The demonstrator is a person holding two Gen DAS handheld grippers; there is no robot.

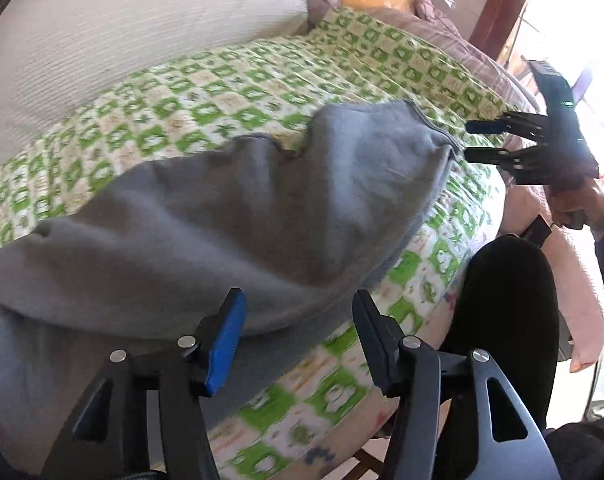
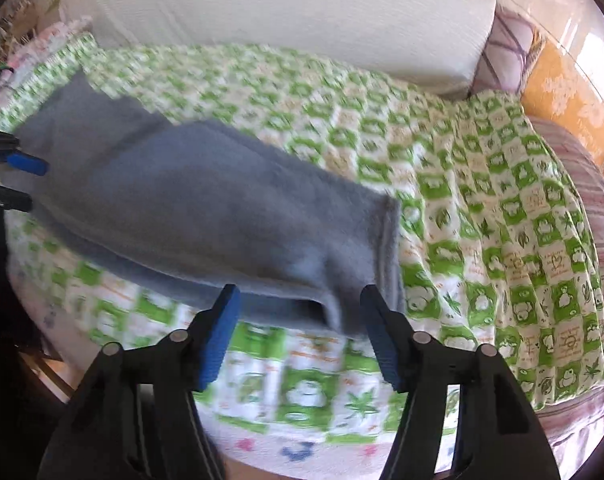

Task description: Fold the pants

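Observation:
Grey pants (image 1: 229,216) lie folded lengthwise across a green-and-white checked quilt (image 1: 229,80). My left gripper (image 1: 297,336) is open and empty, its blue pads just short of the near edge of the pants' wide end. My right gripper (image 1: 468,140) shows at the far right of the left wrist view, open, just off the leg hems. In the right wrist view the pants (image 2: 205,204) run to the left, and my right gripper (image 2: 297,336) is open and empty over the hem end. My left gripper (image 2: 31,184) shows there at the left edge, open.
A long white cushion (image 2: 285,12) lies along the back of the bed. An orange pillow (image 2: 566,92) and a striped pink blanket (image 2: 598,216) lie at the right. The person's black-clad knee (image 1: 506,320) stands against the bed's edge.

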